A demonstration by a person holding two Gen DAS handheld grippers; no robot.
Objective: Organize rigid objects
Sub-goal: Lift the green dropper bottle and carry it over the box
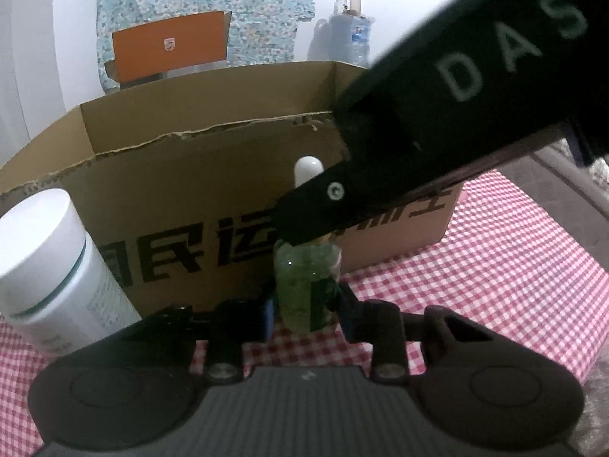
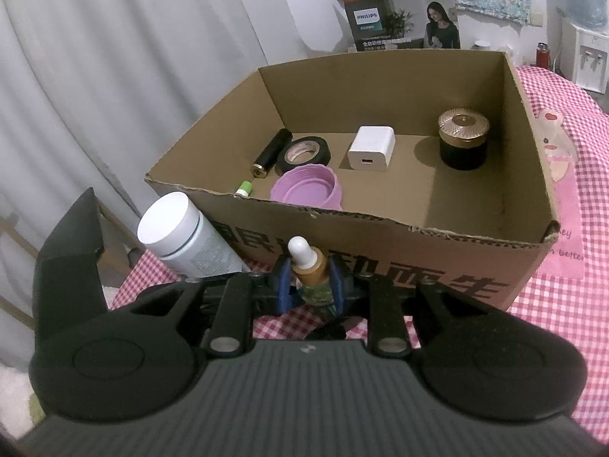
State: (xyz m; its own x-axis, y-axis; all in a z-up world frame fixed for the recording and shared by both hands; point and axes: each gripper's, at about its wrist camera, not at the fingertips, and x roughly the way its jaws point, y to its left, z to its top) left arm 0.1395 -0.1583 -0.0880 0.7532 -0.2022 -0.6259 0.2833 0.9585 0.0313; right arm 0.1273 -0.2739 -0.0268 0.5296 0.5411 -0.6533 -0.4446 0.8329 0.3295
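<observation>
A small green glass dropper bottle (image 1: 300,278) with a white bulb and a wooden collar stands on the checked cloth in front of the cardboard box (image 1: 190,175). My left gripper (image 1: 306,310) has its blue pads pressed on both sides of the glass body. My right gripper (image 2: 310,282) is shut on the dropper bottle (image 2: 309,266) at its wooden collar. In the left wrist view the right gripper's black finger (image 1: 323,205) crosses down from the upper right and covers the bottle's neck.
A white jar (image 2: 179,232) stands just left of the bottle, against the open box (image 2: 380,236). Inside lie a black tube (image 2: 272,148), tape roll (image 2: 304,152), white charger (image 2: 371,148), purple lid (image 2: 308,188) and gold-lidded black jar (image 2: 462,137). A red-checked cloth (image 1: 495,266) covers the table.
</observation>
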